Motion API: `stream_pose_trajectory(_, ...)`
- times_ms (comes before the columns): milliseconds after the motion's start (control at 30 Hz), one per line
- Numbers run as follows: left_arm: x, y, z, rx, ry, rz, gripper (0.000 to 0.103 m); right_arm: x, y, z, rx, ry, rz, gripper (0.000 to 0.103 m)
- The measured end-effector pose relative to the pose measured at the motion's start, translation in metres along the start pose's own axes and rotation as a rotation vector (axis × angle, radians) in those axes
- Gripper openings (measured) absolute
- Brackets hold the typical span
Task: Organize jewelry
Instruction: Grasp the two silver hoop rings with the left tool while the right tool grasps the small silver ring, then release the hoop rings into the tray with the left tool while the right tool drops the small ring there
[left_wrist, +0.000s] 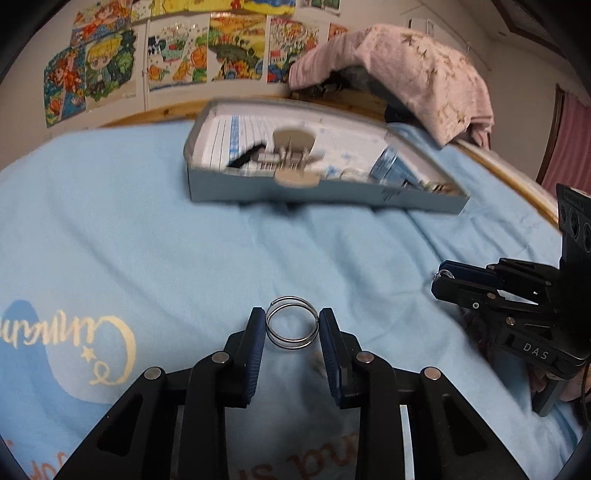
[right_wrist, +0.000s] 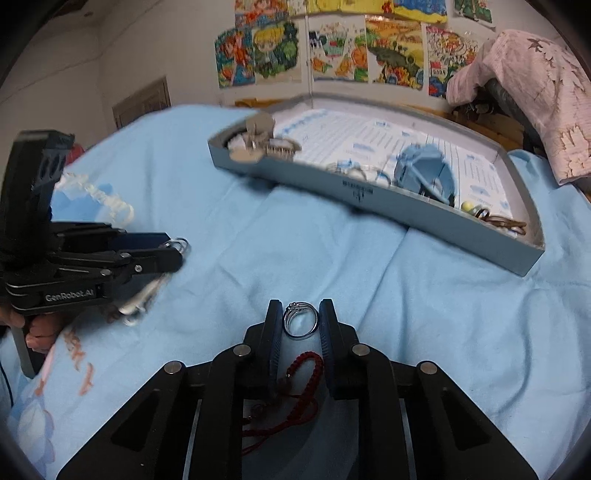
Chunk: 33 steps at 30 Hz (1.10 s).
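My left gripper (left_wrist: 292, 328) is shut on a double-loop silver wire ring (left_wrist: 292, 328), held above the blue bedsheet. It also shows in the right wrist view (right_wrist: 173, 248) at the left, the ring at its tip. My right gripper (right_wrist: 300, 320) is shut on a silver ring with small stones (right_wrist: 300, 319); it shows in the left wrist view (left_wrist: 441, 278) at the right. The grey-blue jewelry box (left_wrist: 325, 192) (right_wrist: 369, 195) lies open ahead, holding a comb-like hair clip (left_wrist: 291, 157), a blue pouch (right_wrist: 424, 173) and several small pieces.
A red cord bracelet (right_wrist: 299, 373) lies on the sheet under my right gripper. A white lace band (right_wrist: 107, 199) and a silver clasp (right_wrist: 138, 299) lie at the left. A pink cloth (left_wrist: 417, 77) drapes over the wooden bed rail (left_wrist: 506, 162).
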<state>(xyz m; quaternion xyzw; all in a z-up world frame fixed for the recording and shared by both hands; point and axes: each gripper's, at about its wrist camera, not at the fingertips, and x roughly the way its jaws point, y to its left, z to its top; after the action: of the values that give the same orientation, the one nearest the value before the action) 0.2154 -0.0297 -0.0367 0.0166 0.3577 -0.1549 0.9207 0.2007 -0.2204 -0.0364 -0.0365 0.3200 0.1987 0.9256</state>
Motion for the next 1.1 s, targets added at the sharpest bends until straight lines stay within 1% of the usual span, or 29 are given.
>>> stream_pose_trajectory(100, -0.008, -0.009, 0.011, 0.005, -0.033, -0.002, 0.028, -0.015, -0.007, 0.004, 0.032, -0.050, 0.005, 0.018)
stream_pose_trajectory(200, -0.011, -0.022, 0.029, 0.006, -0.067, -0.016, 0.028, -0.027, -0.020, 0.010, 0.071, -0.085, 0.003, 0.018)
stream_pose_trajectory(333, -0.005, -0.042, 0.061, -0.019, -0.098, -0.048, 0.028, -0.037, -0.043, 0.023, 0.100, -0.120, -0.032, 0.018)
stream_pose_trajectory(367, -0.002, -0.047, 0.068, -0.029, -0.099, -0.052, 0.028, -0.040, -0.052, 0.028, 0.100, -0.130, -0.052, 0.018)
stream_pose_trajectory(500, 0.019, -0.061, 0.094, -0.068, -0.098, -0.049, 0.028, -0.038, -0.079, 0.045, 0.122, -0.144, -0.111, 0.018)
stream_pose_trajectory(633, 0.044, -0.071, 0.110, -0.090, -0.084, -0.031, 0.028, -0.023, -0.109, 0.062, 0.161, -0.129, -0.163, 0.018)
stream_pose_trajectory(767, 0.071, -0.074, 0.114, -0.094, -0.036, -0.008, 0.028, -0.003, -0.129, 0.067, 0.209, -0.082, -0.169, 0.018)
stream_pose_trajectory(900, 0.088, -0.074, 0.110, -0.097, -0.003, 0.004, 0.028, 0.013, -0.139, 0.062, 0.247, -0.042, -0.163, 0.018)
stream_pose_trajectory(967, 0.090, -0.076, 0.108, -0.076, -0.008, 0.015, 0.028, 0.019, -0.140, 0.058, 0.252, -0.024, -0.162, 0.018)
stream_pose_trajectory(1100, 0.089, -0.079, 0.108, -0.059, -0.015, 0.025, 0.028, 0.023, -0.140, 0.056, 0.262, -0.017, -0.159, 0.020)
